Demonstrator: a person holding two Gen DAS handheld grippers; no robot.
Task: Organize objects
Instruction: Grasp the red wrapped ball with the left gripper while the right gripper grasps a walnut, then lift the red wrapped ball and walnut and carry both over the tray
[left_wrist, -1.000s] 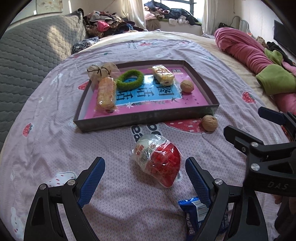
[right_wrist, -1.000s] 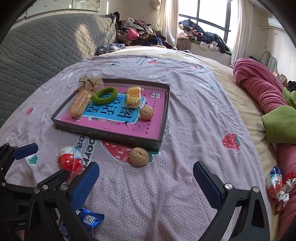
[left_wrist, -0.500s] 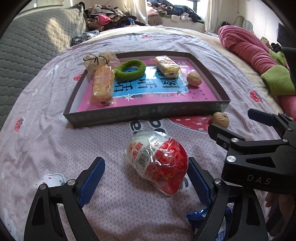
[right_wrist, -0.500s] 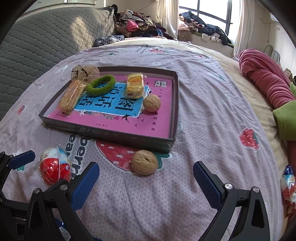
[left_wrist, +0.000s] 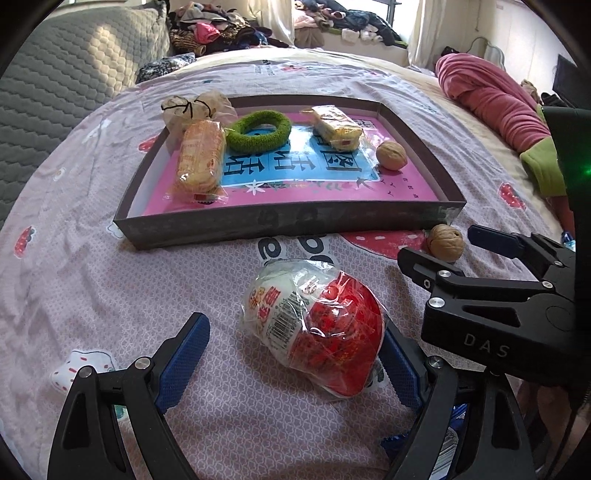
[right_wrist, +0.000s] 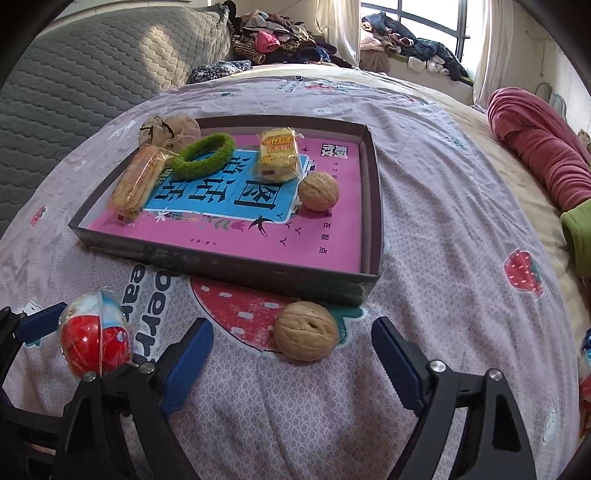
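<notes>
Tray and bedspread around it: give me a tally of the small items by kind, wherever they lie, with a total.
Walnuts: 2, one in the tray, one on the bedspread
Wrapped biscuit or cake packs: 2, long and short
Green hair scrunchie: 1
Beige tied pouch: 1
Red-and-white wrapped egg toy: 1
Blue snack wrapper: 1
Total: 8

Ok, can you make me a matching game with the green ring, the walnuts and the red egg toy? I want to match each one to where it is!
Things:
1. green ring
2. walnut by the snack cake
3. other walnut
4. red egg toy

Places:
A. between the left gripper's blue fingers
B. on the bedsheet, just outside the box corner
C. inside the box, near its right wall
D. inside the box, between the two wrapped snacks

Pairs: 1-D, 2-C, 3-B, 4-A
</notes>
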